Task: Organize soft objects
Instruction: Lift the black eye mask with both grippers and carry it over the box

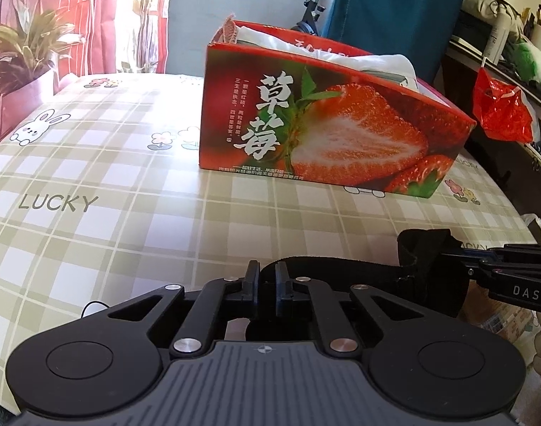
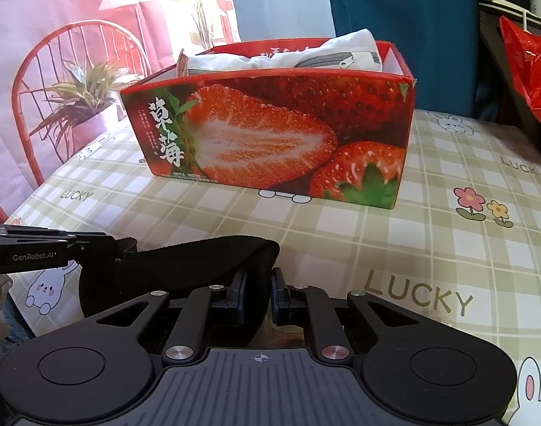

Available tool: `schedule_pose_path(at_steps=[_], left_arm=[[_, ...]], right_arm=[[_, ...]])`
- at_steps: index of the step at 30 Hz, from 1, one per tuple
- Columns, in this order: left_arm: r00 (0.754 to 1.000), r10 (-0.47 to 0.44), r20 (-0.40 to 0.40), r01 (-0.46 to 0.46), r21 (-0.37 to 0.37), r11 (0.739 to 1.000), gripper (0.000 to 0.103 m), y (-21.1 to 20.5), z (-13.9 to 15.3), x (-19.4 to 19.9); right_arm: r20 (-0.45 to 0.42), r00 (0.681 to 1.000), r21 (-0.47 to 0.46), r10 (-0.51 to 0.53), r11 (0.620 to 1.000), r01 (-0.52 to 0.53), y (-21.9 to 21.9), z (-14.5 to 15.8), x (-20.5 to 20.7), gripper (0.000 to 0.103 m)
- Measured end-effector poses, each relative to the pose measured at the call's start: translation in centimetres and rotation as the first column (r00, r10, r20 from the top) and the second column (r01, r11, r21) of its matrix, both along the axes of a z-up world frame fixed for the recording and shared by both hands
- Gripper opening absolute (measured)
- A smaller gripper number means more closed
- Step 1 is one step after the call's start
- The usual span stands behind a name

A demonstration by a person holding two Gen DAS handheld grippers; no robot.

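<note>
A black cloth (image 1: 341, 271) is stretched between both grippers just above the near edge of the table. My left gripper (image 1: 267, 273) is shut on one end of it. My right gripper (image 2: 258, 277) is shut on the other end of the black cloth (image 2: 206, 262). Each gripper shows in the other's view, the right one (image 1: 458, 262) at the right edge and the left one (image 2: 103, 248) at the left edge. A red strawberry-printed box (image 1: 323, 131) stands farther back on the table, also seen in the right wrist view (image 2: 270, 131), with white folded clothes (image 2: 288, 56) inside.
The table carries a green checked cloth (image 1: 93, 184) with rabbits and "LUCKY" print. A potted plant (image 1: 25, 60) stands at the far left. A red plastic bag (image 1: 501, 106) hangs at the right beside cluttered shelves. A red chair (image 2: 75, 71) stands behind the table.
</note>
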State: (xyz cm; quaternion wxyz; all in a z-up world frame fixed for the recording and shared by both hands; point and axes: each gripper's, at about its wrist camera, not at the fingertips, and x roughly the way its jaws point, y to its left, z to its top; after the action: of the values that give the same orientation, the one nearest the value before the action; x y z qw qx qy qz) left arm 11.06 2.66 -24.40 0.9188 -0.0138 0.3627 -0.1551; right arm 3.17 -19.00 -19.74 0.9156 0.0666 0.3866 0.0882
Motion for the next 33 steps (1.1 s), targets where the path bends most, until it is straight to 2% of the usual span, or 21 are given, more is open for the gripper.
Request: schedule_pose_path(at_steps=[13,22,29,33], left_arm=[[0.999,0.028,0.024,-0.027,-0.026,0.999,0.007,1.0,0.2,-0.1],[0.992,0.097,0.085,-0.092,-0.056,0.994,0.006,2.1,1.8,-0.1],[0.996,0.083,-0.029,-0.085,-0.107,0.991,0.007,2.6,0.6,0.8],[0.993,0.098,-0.059,-0.105,-0.134,0.985,0.016,3.1,0.2,1.1]], right_arm=[[0.001,1.000,0.005,-0.004,1.000,0.004,0.1,-0.1,0.1,0.012],[0.076,0.997,0.015,-0.034,0.999,0.033,-0.7,1.2,-0.2,0.012],[0.041,0.998,0.020,-0.052,0.998,0.052,-0.8,0.5,-0.1,0.011],[0.020,0.997,0.025,-0.071,0.997,0.071,-0.9,0.1,-0.2,0.011]])
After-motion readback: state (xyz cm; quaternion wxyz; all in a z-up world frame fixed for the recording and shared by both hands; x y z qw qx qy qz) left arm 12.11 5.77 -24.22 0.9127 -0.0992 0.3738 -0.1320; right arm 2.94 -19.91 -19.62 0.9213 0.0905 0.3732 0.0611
